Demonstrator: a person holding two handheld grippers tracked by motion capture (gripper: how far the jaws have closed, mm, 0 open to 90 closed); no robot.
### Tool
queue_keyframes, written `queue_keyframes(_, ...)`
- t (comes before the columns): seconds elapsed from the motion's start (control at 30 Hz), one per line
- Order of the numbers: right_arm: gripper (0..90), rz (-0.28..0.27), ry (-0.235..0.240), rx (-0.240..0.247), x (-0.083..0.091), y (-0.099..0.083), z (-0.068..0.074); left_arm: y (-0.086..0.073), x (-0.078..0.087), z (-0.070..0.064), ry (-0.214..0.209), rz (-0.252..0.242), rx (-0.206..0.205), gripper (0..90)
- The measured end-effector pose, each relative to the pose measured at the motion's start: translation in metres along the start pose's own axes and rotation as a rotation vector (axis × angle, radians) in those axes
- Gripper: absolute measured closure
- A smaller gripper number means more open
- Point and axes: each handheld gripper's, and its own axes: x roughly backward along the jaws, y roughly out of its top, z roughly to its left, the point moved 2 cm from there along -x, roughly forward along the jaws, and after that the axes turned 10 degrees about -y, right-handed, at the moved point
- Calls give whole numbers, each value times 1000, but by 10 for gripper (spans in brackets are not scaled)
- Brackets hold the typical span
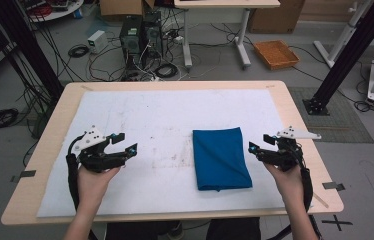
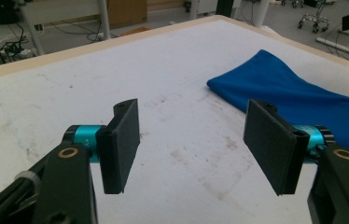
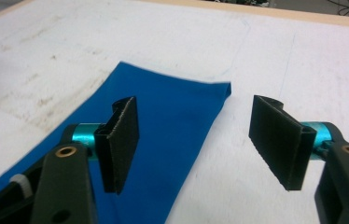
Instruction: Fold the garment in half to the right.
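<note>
- High view showed a folded blue cloth (image 1: 221,158) lying flat on the white mat (image 1: 140,115) of the tabletop (image 1: 300,125), right of centre, with its longer side running away from the person.
- Left hand-held gripper (image 1: 124,142) hovered well apart from the cloth, over bare mat; its jaws stood wide and held nothing, as the left gripper view (image 2: 191,144) confirmed.
- Right hand-held gripper (image 1: 260,143) sat just beside the cloth's right edge, also released and empty; in the right gripper view (image 3: 193,140) its left jaw hung over the blue fabric (image 3: 163,140) and its right jaw over the mat.
- Judging from this, the step in hand was either another fold or smoothing of a nearly finished bundle.
- To do it well, the right gripper would need to come down low enough for one jaw to slide under all the layers at the edge, not just the top one.
- The left gripper should close in on the opposite edge so both sides lift together and the stack does not skew.
- Pinching near the corners would likely keep the edges aligned; a mid-edge grip risked sagging and a crooked fold.
</note>
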Motion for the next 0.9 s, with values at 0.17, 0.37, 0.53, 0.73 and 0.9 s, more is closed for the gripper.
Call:
queue_keyframes(0.17,297,-11,11,-3,-1,4,-5,0,1,1,-24,21,-15,356)
queue_keyframes(0.37,266,-15,3,-5,6,-7,-14,-8,6,2,-27,3,3,332)
queue_keyframes(0.53,259,-25,-1,-17,10,-6,-20,-7,7,1,-21,-10,12,320)
queue_keyframes(0.73,259,-20,2,-12,8,-5,-18,-8,8,-1,-24,-4,5,320)
queue_keyframes(0.9,259,-20,1,-15,7,-6,-18,-10,10,2,-14,-13,17,320)
